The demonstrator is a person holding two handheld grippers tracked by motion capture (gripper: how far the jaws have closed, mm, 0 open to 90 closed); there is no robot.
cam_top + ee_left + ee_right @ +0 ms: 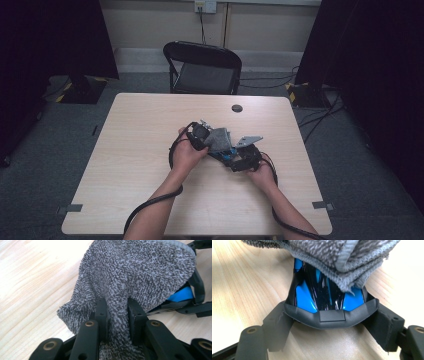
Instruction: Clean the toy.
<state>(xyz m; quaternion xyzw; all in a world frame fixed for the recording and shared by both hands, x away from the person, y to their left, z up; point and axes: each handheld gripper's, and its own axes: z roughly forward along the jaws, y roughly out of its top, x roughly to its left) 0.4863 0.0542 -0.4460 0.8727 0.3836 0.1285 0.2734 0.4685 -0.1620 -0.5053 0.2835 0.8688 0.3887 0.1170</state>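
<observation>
A grey terry cloth is pinched between the black jaws of my left gripper, which is shut on a fold of it. The cloth drapes over a glossy blue and black object with a dark matt end piece, perhaps a toy car. My right gripper is shut on that object, one pad pressed against each side. In the high view both hands meet over the middle of the table: the left gripper with the cloth, and the right gripper just right of it with the blue object.
The light wooden table has a small round black cap near its far edge. A black folding chair stands behind the table. Cables trail from both grippers toward the near edge.
</observation>
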